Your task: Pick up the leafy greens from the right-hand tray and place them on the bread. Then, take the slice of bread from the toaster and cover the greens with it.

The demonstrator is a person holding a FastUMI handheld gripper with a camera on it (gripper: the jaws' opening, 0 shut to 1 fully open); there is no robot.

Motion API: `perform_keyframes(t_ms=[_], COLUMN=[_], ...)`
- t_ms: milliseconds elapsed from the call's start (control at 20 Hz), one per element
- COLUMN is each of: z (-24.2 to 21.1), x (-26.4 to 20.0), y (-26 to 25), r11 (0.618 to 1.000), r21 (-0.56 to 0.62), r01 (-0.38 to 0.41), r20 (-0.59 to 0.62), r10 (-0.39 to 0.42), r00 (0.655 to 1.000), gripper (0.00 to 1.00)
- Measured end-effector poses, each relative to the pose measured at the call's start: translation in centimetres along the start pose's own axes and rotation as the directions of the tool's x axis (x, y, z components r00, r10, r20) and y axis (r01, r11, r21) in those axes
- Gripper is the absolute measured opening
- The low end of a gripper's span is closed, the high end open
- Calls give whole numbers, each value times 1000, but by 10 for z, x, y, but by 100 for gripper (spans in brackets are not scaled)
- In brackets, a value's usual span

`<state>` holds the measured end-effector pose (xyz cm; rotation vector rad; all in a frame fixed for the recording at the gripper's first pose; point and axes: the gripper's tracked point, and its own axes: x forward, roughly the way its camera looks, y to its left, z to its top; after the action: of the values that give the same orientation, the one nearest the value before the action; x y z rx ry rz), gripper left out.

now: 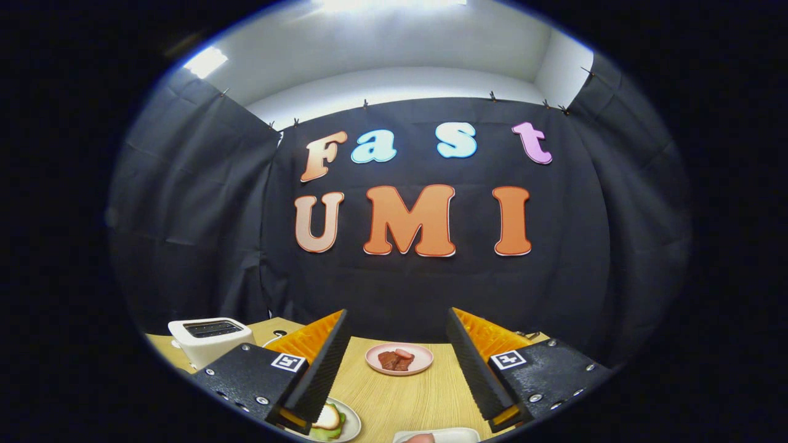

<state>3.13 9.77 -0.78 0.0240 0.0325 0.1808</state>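
The tool [399, 363] is hovering open and empty above the pale wooden desk [406, 400]. The bread with green leaves is lying on the round white plate [352, 424] beneath its left finger. The white toaster [209, 339] is standing beyond; a careless descent is risking knocking the stack.

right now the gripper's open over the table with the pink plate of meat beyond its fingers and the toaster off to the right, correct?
Not quite. In the gripper view the white toaster stands to the left of the fingers, not the right. The rest holds: the gripper is open over the wooden table, with the pink plate of meat beyond its fingers.
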Motion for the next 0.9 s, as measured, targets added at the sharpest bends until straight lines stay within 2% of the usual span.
perform_keyframes(t_ms=[450, 900], z=[26, 31], x=[-8, -11], y=[-3, -1], r11=[998, 998], r21=[-7, -1], r01=[65, 63], r20=[93, 102], r10=[-64, -63], r00=[994, 993], gripper=[97, 98])
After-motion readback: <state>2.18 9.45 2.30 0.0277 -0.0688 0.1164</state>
